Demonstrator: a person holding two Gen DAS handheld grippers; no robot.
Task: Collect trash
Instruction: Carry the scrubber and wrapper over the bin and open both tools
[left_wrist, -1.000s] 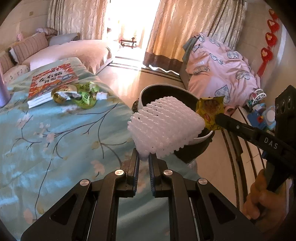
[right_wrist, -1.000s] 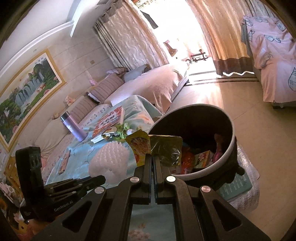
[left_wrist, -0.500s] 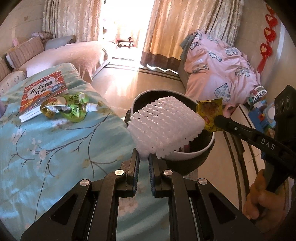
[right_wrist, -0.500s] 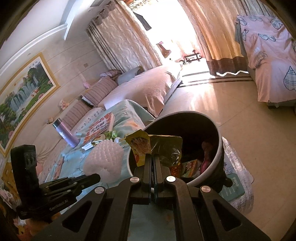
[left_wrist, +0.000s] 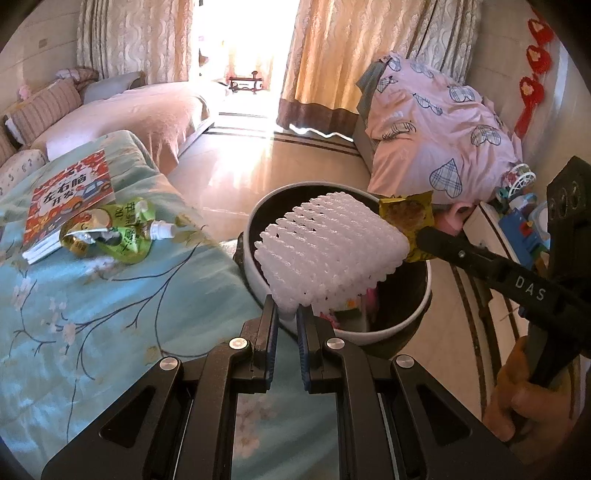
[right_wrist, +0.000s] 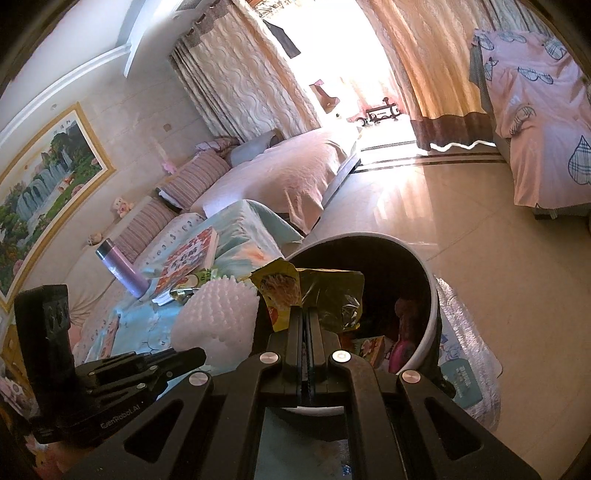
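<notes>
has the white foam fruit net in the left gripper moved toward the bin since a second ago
Yes. The white foam fruit net now hangs further over the round dark bin's white rim, covering more of its opening.

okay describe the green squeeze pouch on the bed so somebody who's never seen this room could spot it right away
Start at the light blue floral bedspread, then find the red children's book lying on it. The crumpled green squeeze pouch lies against the book's near edge, beside a gold torn wrapper. It is the only piece with a white screw spout, which points toward the white-rimmed trash bin.
</notes>
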